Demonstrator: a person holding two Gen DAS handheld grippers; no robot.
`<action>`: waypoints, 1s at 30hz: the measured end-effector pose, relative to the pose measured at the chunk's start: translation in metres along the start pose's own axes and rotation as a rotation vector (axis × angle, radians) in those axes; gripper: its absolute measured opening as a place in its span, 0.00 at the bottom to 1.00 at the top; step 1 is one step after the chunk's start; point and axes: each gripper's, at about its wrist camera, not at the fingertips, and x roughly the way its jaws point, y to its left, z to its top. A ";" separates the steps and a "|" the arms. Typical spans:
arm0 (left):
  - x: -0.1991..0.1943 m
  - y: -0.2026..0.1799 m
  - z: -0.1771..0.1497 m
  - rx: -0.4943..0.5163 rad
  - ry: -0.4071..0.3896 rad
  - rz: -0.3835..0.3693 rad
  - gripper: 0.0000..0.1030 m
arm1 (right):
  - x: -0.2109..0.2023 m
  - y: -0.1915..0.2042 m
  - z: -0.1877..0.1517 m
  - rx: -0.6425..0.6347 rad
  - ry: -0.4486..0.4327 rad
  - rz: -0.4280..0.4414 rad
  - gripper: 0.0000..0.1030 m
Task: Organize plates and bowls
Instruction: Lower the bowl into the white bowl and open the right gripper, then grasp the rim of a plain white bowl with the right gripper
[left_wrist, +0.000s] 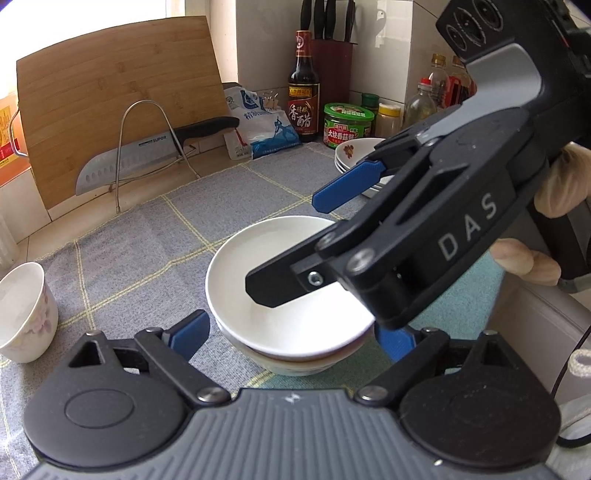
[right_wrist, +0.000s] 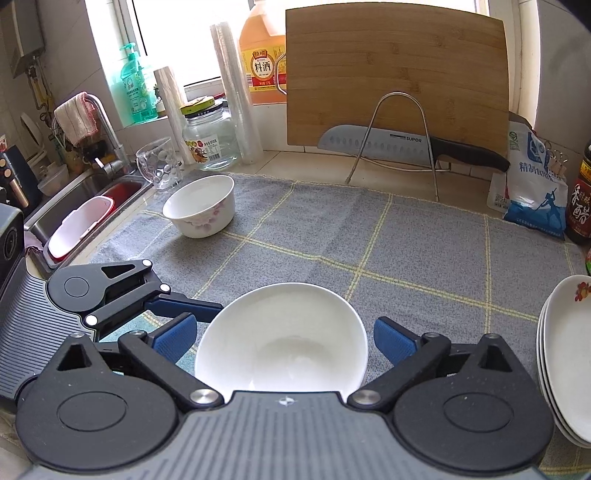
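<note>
Grey mat (right_wrist: 406, 243), two nested bowls (left_wrist: 295, 295), one flowered bowl (right_wrist: 201, 206), three stacked plates (right_wrist: 569, 354)

The plate stack (right_wrist: 565, 354) runs off frame; perhaps three plates

Bowls: 3, two stacked (left_wrist: 291, 291), one floral (right_wrist: 201, 208)
Plates: 3, one stack (right_wrist: 565, 354)
Knives: 1 on rack (right_wrist: 406, 147), others in block (left_wrist: 327, 22)
Cutting boards: 1 (right_wrist: 395, 70)
Grippers: 2, left (left_wrist: 291, 334), right (right_wrist: 282, 338)
</note>
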 end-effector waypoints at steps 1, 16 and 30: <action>-0.002 0.000 0.000 0.001 -0.002 -0.001 0.93 | 0.000 0.001 0.000 -0.004 0.000 -0.001 1.00; -0.039 0.048 -0.013 -0.045 -0.042 0.103 0.93 | 0.010 0.030 0.026 -0.078 -0.021 0.001 1.00; -0.048 0.128 -0.036 -0.184 -0.062 0.323 0.93 | 0.056 0.072 0.076 -0.196 -0.009 0.026 1.00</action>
